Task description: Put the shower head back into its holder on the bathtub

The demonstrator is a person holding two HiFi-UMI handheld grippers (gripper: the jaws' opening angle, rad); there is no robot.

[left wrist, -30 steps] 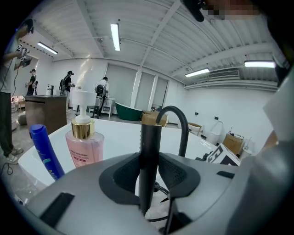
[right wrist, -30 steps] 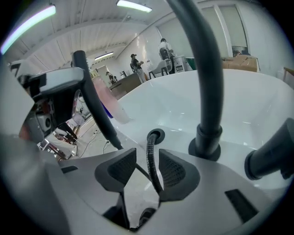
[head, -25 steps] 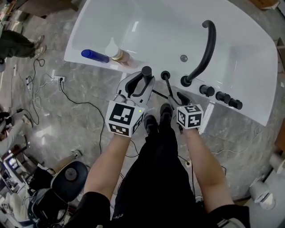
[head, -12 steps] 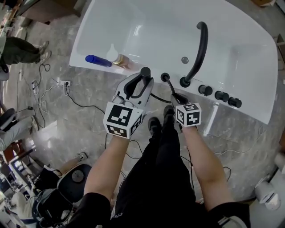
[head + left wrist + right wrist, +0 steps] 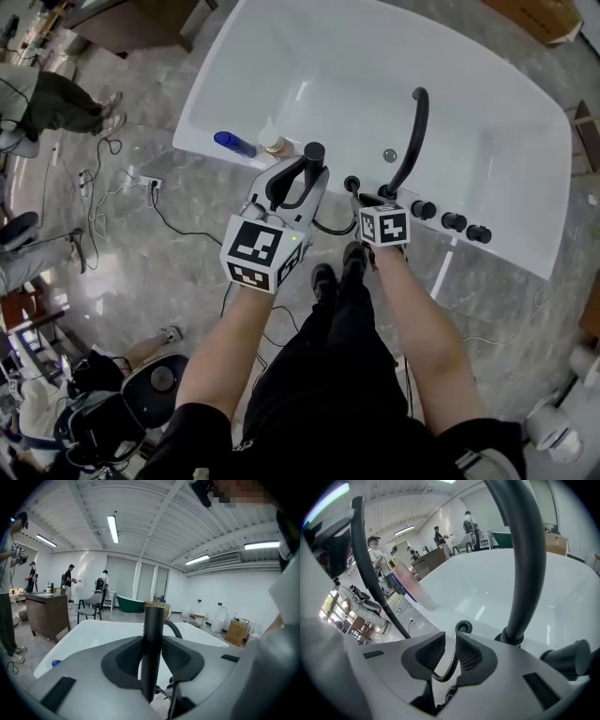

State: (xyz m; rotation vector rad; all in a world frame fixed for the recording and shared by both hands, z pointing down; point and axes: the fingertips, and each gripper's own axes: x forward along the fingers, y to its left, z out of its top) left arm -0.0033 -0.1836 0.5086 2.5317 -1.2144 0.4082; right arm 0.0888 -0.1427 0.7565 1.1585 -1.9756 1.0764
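Note:
The black shower head (image 5: 309, 161) stands upright in my left gripper (image 5: 302, 178), just in front of the white bathtub's near rim (image 5: 281, 167). In the left gripper view its black handle (image 5: 152, 653) is pinched between both pads, so my left gripper (image 5: 152, 656) is shut on it. The holder, a black ring (image 5: 352, 184) (image 5: 463, 626), sits on the rim right of the shower head. My right gripper (image 5: 373, 201) (image 5: 451, 654) is beside the ring. The black hose (image 5: 450, 663) runs between its jaws against one pad, with a gap at the other; the jaws are opening.
A tall curved black spout (image 5: 412, 141) (image 5: 525, 559) rises just right of the ring, with three black knobs (image 5: 454, 221) further right. A blue bottle (image 5: 234, 143) and a pale bottle (image 5: 274, 145) lie on the rim to the left. Cables and people are on the floor at left.
Both grippers have risen and moved in toward the tub rim, the shower head going up with the left one. The right gripper now sits next to the holder ring, over the hose.

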